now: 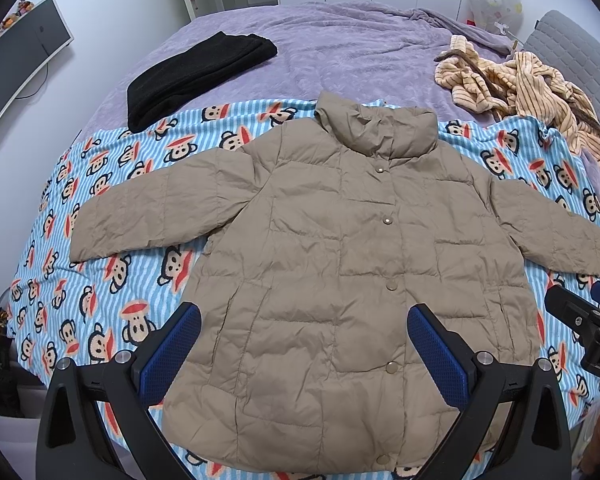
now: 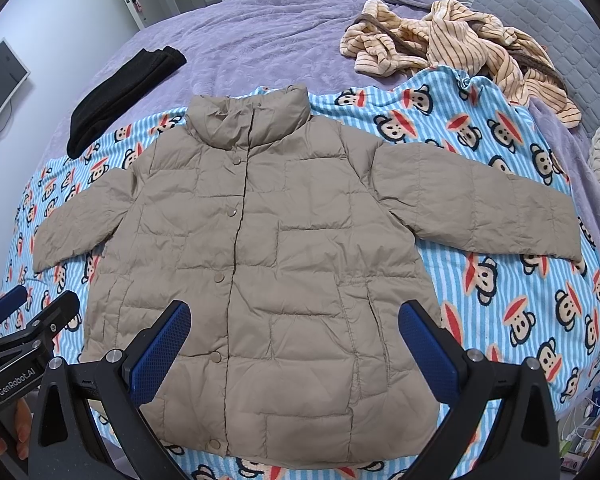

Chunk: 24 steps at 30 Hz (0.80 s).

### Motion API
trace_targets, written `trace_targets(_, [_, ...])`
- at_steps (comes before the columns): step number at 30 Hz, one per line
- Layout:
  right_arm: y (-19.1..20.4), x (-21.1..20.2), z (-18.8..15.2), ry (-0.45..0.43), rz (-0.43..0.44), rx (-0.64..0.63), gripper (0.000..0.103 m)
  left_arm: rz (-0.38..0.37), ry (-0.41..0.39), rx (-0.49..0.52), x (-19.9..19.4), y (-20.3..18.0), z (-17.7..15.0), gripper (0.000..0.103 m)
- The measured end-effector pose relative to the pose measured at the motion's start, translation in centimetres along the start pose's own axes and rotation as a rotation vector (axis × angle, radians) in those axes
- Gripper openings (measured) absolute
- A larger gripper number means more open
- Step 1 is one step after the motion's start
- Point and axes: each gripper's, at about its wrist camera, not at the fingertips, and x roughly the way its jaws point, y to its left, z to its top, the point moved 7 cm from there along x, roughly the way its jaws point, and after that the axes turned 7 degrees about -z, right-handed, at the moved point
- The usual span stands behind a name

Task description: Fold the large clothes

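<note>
While both grippers are hovering above the near edge of the bed, the scene is reading as follows.

Jacket: a tan quilted puffer jacket (image 1: 332,264) (image 2: 260,264) is lying flat and face up on the blanket, snapped closed down the front, collar pointing toward the far side of the bed, hem nearest the cameras.
Sleeves: both are spreading outward and slightly downward from the shoulders, resting on the blanket.
Snaps: a row of round tan snap buttons (image 1: 387,221) (image 2: 232,211) is running down the placket.
Blanket: a blue-and-white striped blanket with cartoon monkey faces (image 1: 112,280) (image 2: 520,288) is lying under the jacket, covering the near part of the bed.
Bedspread: a purple bedspread (image 1: 340,52) (image 2: 260,40) is showing beyond the blanket.
Left gripper (image 1: 304,344): its fingers are standing wide apart, grasping nothing, framing the lower front of the jacket without visibly touching it.
Right gripper (image 2: 294,344): its blue-padded fingers are likewise spread and holding nothing, above the jacket's hem area.
Black garment: a folded black garment (image 1: 196,76) (image 2: 120,96) is sitting at the far left, partly on the blanket's edge.
Striped robe: a crumpled orange-and-cream striped robe (image 1: 528,92) (image 2: 452,44) is lying at the far right, well apart from the jacket.
Monitor: a monitor (image 1: 16,60) is standing beside the bed on the left.
</note>
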Motion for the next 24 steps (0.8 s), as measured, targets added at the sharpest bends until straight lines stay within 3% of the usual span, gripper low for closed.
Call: trace_targets(24, [0.03, 0.18, -0.07, -0.001, 0.0, -0.002, 0.103, -0.001, 0.003, -0.002, 0.06, 0.18, -0.23, 0.103])
